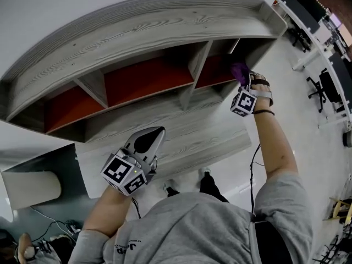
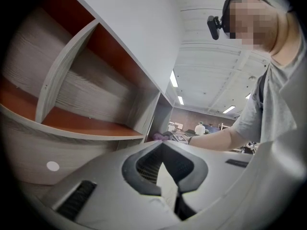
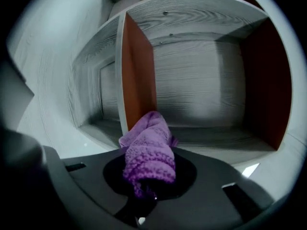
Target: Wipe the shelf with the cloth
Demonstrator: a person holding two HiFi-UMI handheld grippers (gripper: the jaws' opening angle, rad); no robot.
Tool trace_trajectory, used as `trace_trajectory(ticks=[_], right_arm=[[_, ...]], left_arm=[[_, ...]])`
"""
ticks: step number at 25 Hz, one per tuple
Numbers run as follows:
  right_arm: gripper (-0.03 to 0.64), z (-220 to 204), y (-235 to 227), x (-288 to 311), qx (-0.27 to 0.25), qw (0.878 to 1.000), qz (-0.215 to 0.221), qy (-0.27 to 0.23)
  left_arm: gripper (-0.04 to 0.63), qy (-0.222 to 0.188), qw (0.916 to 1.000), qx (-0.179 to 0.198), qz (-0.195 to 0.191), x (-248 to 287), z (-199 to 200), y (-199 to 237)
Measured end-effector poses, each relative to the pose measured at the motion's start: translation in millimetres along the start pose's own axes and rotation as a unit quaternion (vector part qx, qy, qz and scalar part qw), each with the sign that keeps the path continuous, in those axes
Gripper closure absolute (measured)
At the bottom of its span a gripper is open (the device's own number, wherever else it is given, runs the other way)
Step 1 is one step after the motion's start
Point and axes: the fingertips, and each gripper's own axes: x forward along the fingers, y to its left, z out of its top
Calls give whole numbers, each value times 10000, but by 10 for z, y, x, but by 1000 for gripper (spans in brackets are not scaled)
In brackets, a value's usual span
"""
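Note:
A grey wood-grain shelf unit [image 1: 143, 32] with orange-red inner panels fills the head view. My right gripper [image 1: 245, 87] is raised at the unit's right compartment [image 1: 220, 70], shut on a purple cloth [image 1: 240, 71]. In the right gripper view the purple cloth [image 3: 147, 155] bunches out of the jaws, in front of an orange divider [image 3: 138, 75] and the compartment's grey board [image 3: 216, 135]. My left gripper [image 1: 154, 135] hangs lower, before the unit's bottom front, jaws shut with nothing in them. Its jaws [image 2: 165, 150] fill the lower part of the left gripper view.
Left of the unit stand a dark panel [image 1: 49, 158] and a pale rounded object [image 1: 30, 188]. Desks and office chairs [image 1: 324, 87] line the right side of the room. The person's feet [image 1: 206, 181] stand close below the unit.

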Motion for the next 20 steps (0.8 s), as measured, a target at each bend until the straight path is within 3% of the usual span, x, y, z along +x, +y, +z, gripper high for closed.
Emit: trace_trajectory(ticks=[5, 7, 8, 9, 10, 12, 14, 16, 20], right_arm=[[551, 24, 21, 23, 297, 9992, 264, 55], [552, 62, -1, 1, 1135, 9913, 664, 20], [551, 99, -92, -48, 1907, 9777, 872, -111], [551, 136, -261, -132, 2834, 9532, 999, -328], [551, 152, -497, -240, 3792, 9178, 1007, -605], [551, 92, -1049, -450, 5454, 8261, 764, -1192], [551, -7, -1530, -586, 6641, 7270, 462, -1681], [551, -59, -1814, -597, 7427, 6402, 236, -1948], [549, -98, -2046, -414, 8290, 5172, -310, -2106]], left_arm=[[569, -56, 9999, -56, 70, -75, 10, 9], [569, -73, 9999, -64, 56, -94, 19, -23], [569, -79, 9999, -51, 47, -104, 31, -46], [569, -87, 9999, -33, 41, -116, 49, -72], [569, -98, 9999, -13, 40, -132, 73, -97], [569, -124, 9999, 31, 62, -170, 135, -138], [569, -138, 9998, 84, 105, -207, 199, -181], [569, -136, 9997, 118, 149, -233, 253, -231], [569, -109, 9996, 168, 212, -244, 330, -305]])
